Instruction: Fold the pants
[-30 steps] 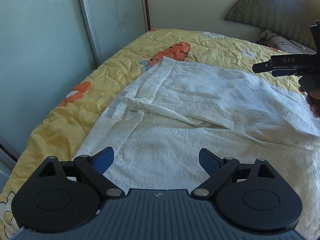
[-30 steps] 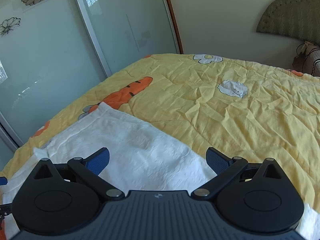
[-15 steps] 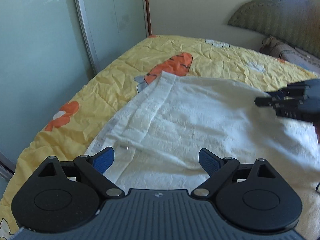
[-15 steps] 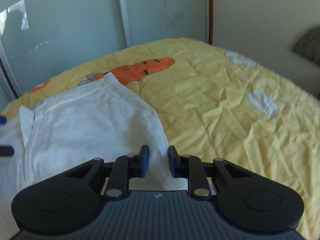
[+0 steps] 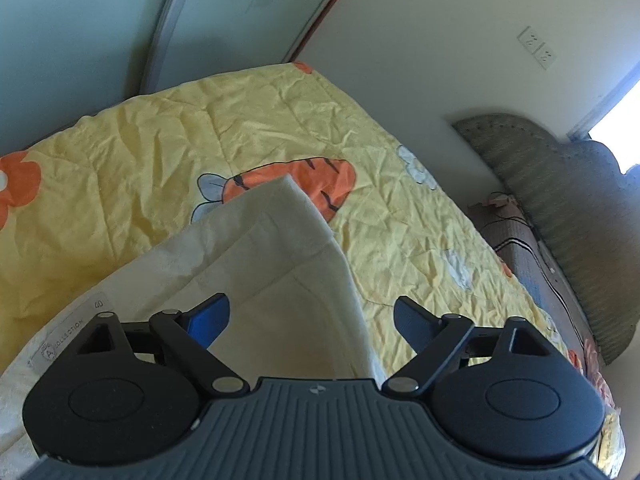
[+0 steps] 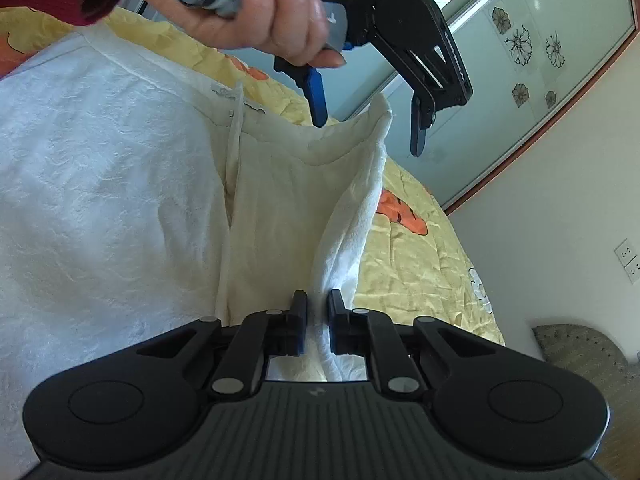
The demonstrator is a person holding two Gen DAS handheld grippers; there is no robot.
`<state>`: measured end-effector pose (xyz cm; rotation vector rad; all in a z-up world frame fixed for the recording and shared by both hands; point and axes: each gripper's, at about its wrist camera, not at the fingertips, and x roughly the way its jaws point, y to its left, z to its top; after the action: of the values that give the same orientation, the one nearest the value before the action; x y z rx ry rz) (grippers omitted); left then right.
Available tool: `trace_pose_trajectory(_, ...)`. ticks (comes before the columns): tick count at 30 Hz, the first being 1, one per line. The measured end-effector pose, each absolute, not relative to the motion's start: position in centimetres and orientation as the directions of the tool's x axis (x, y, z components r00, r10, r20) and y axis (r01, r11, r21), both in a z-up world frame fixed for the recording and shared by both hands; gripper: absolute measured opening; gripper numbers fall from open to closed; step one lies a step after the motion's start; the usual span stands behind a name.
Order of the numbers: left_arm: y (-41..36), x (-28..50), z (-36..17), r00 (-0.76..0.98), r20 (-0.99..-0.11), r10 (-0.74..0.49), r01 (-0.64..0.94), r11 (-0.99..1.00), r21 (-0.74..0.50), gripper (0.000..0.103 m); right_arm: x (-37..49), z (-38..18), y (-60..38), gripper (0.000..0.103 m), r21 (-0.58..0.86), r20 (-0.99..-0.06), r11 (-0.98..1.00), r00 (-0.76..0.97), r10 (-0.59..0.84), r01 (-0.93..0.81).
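i see the bed (image 5: 140, 152) filling most of both views, covered in a crumpled yellow quilt with orange carrot and flower prints. past it stand frosted sliding doors (image 6: 532, 40) with flower decals, a cream wall carrying a pair of sockets (image 5: 538, 48), and a green padded headboard (image 5: 560, 184) at the right of my left view.

the white pants (image 6: 100, 184) lie spread across the quilt, taking up the left half of my right view. one section is lifted off the bed and hangs as a sagging sheet between my two claws, its upper hem curving up to a raised corner (image 6: 382, 106). in my left view the same cloth runs away from me to a folded corner lying over the carrot print, and a size label (image 5: 64, 336) shows on the waistband at the lower left.

my right claw (image 6: 317, 312) is pinched nearly closed on a bunched fold of the pants, cloth filling the narrow gap between its blue pads. my left claw (image 6: 368, 120), held by the left hand (image 6: 256, 4) in a red sleeve, is spread wide apart and grips nothing; its blue pads (image 5: 208, 316) sit on either side of the raised hem.
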<state>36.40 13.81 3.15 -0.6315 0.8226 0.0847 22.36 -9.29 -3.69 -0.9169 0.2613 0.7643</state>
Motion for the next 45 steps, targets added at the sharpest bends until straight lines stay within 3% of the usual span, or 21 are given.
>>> trace_pose_trajectory(1,14.0,36.8,2.8,0.682,-0.712,-0.169,-0.317,0.808,-0.496,0.077,22.0,-3.8,-9.3,0.01,-0.621,-0.504,0.373,0.716,0.483,-0.689)
trace_pose_trajectory(2,14.1,37.1,2.4,0.666,-0.726,-0.172,-0.335,0.8,-0.497,0.06,22.0,-3.9,-9.3,0.01,-0.622,-0.503,0.374,0.716,0.483,-0.689)
trace_pose_trajectory(4,14.6,37.1,1.4,0.648,-0.735,-0.199,-0.363,0.768,-0.527,0.04,21.9,-4.1,-9.2,0.01,-0.622,-0.496,0.379,0.719,0.487,-0.685)
trace_pose_trajectory(5,14.8,36.8,1.1,0.655,-0.728,-0.204,-0.363,0.759,-0.54,0.016,21.9,-4.2,-9.1,0.01,-0.622,-0.494,0.382,0.721,0.486,-0.683)
trace_pose_trajectory(7,14.7,36.0,1.2,0.665,-0.724,-0.185,-0.363,0.767,-0.53,0.009,21.8,-4.2,-9.2,0.01,-0.625,-0.482,0.392,0.729,0.486,-0.675)
trace_pose_trajectory(11,14.5,32.2,2.6,0.713,-0.69,-0.121,-0.334,0.807,-0.487,0.008,21.1,-4.2,-9.7,0.018,-0.665,-0.454,0.398,0.766,0.456,-0.632)
trace_pose_trajectory(13,14.7,29.9,3.3,0.738,-0.664,-0.116,-0.308,0.819,-0.485,0.008,20.9,-3.9,-10.8,0.038,-0.68,-0.436,0.418,0.791,0.429,-0.602)
trace_pose_trajectory(16,14.9,27.2,3.9,0.756,-0.643,-0.122,-0.276,0.831,-0.483,0.008,21.5,-3.6,-13.2,0.04,-0.67,-0.463,0.454,0.809,0.363,-0.587)
trace_pose_trajectory(20,14.2,24.7,3.8,0.759,-0.642,-0.107,-0.249,0.864,-0.438,0.008,22.8,-4.0,-15.9,0.037,-0.639,-0.515,0.503,0.809,0.281,-0.582)
trace_pose_trajectory(22,14.0,23.7,3.8,0.764,-0.638,-0.101,-0.238,0.874,-0.424,0.008,22.3,-4.3,-16.4,0.007,-0.642,-0.521,0.511,0.814,0.256,-0.571)
trace_pose_trajectory(27,15.7,20.5,4.1,0.777,-0.619,-0.115,-0.222,0.87,-0.441,0.008,16.7,-3.3,-16.2,0.005,-0.696,-0.462,0.489,0.849,0.256,-0.526)
trace_pose_trajectory(33,19.2,14.2,4.2,0.802,-0.571,-0.175,-0.176,0.844,-0.506,0.008,8.0,0.7,-16.6,0.004,-0.531,-0.437,0.623,0.816,0.379,-0.574)
trace_pose_trajectory(38,20.2,10.8,2.7,0.777,-0.612,-0.15,-0.192,0.869,-0.456,0.008,2.7,-0.4,-15.2,0.004,-0.458,-0.501,0.613,0.757,0.421,-0.644)
trace_pose_trajectory(45,20.3,9.9,0.3,0.724,-0.68,-0.119,-0.233,0.885,-0.403,0.008,2.1,-3.1,-14.7,0.004,-0.381,-0.581,0.623,0.701,0.414,-0.683)
